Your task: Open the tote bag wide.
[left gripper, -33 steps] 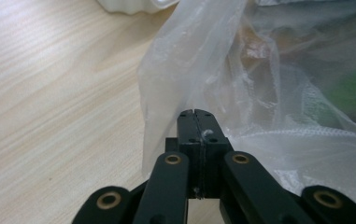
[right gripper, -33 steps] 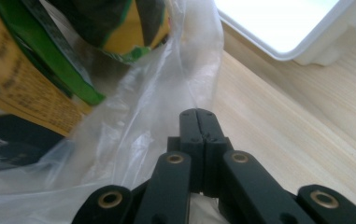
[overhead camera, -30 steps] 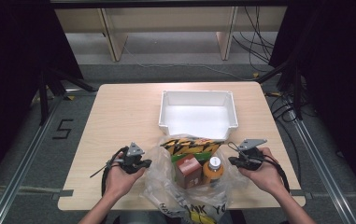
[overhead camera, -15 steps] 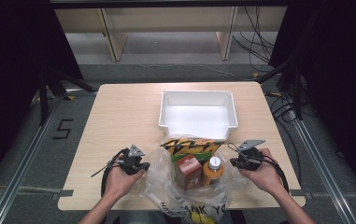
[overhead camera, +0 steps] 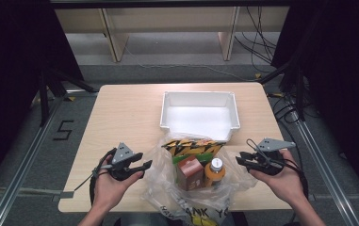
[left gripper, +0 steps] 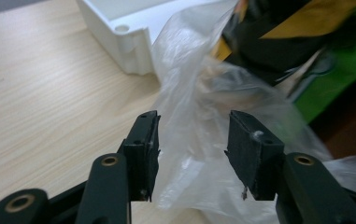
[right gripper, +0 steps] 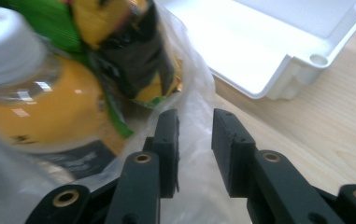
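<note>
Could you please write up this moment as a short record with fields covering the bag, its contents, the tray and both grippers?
bag: clear plastic bag at the near table edge, mouth spread
contents: orange bottle, brown carton, yellow-black-green packet
tray: white tray, empty, behind the bag
left gripper: fingers just opened, bag film between them, not pinched
right gripper: fingers just parted slightly, film between them
table: wooden table

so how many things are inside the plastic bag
3 that show: a yellow and black snack packet at the far side by the white tray, a red-brown carton in the middle, an orange bottle right of it. More may hide underneath.
</note>
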Tool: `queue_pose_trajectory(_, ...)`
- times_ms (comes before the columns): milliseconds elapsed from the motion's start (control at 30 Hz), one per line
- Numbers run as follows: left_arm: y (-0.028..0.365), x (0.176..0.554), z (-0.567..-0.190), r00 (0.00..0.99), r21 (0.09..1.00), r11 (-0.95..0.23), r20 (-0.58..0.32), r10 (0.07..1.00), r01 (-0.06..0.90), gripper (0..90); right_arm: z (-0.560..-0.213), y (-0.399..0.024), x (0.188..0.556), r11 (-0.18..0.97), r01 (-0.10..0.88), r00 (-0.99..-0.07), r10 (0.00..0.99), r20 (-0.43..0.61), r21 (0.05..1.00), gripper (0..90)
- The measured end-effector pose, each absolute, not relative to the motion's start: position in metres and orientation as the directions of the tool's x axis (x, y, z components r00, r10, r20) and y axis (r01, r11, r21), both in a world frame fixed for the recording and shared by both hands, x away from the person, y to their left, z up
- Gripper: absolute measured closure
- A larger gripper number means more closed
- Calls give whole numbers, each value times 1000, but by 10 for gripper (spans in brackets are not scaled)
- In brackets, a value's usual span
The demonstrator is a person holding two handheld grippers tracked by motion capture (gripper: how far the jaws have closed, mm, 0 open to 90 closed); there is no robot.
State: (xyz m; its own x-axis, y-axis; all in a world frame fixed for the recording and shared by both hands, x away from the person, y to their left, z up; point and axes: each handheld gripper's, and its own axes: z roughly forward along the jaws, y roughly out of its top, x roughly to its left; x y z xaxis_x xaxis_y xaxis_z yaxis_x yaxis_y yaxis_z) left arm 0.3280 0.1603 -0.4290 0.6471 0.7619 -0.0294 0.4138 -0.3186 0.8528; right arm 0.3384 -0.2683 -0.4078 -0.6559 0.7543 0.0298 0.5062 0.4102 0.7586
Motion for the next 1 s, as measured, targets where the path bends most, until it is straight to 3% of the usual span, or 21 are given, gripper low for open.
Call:
queue_pose_trajectory(100,154,317,-427,685,855,-338,-27,728,393,639,-407,-267,327,434,498,-685,728,34,751,734)
queue_pose_trajectory(333,128,313,-443,776,800,-439,-52,629,409,681,-431,-254,326,488,538,-720,689,74,687,749)
queue_pose_trajectory(567,123,322,-467,768,733,-475,-101,632,487,713,-455,-247,334,538,564,-732,677,78,626,757)
queue_pose_trajectory(667,127,328,-475,768,712,-505,-75,637,488,725,-460,-250,339,596,545,-768,638,65,590,760)
queue_pose_trajectory(700,128,329,-478,764,703,-506,-83,640,500,728,-465,-249,340,544,586,-727,680,93,601,760)
queue_pose_trajectory(900,131,331,-484,757,692,-505,-91,648,516,716,-462,-255,341,555,585,-728,681,80,592,742)
queue_pose_trajectory(1000,133,329,-474,741,724,-465,-93,665,509,671,-448,-256,339,505,560,-724,683,92,657,704)
